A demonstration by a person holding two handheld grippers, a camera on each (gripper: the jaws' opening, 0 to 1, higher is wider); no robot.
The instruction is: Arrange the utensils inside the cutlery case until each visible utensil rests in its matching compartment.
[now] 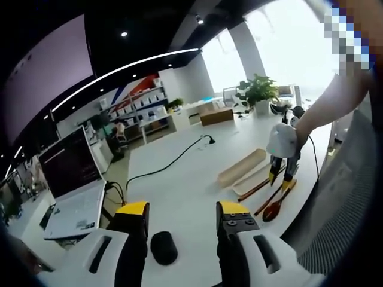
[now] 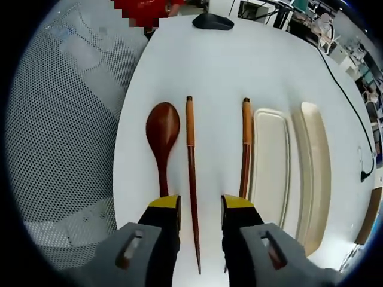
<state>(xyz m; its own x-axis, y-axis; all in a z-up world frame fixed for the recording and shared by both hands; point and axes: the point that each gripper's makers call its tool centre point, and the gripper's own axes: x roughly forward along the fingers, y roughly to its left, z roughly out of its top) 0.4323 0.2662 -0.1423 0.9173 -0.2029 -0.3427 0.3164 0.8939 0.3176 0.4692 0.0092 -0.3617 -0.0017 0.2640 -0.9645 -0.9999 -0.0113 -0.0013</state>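
Gleaming rounded wooden spoon [image 2: 163, 134] beside chopsticks [image 2: 191, 173]

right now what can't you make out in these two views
- Right gripper view: the lower end of the right chopstick passes behind the right gripper.
- Right gripper view: the spoon handle's end is hidden by the same gripper.
- Right gripper view: no dividers can be made out inside the case.
- Left gripper view: the utensils are too small and partly covered by the right gripper.
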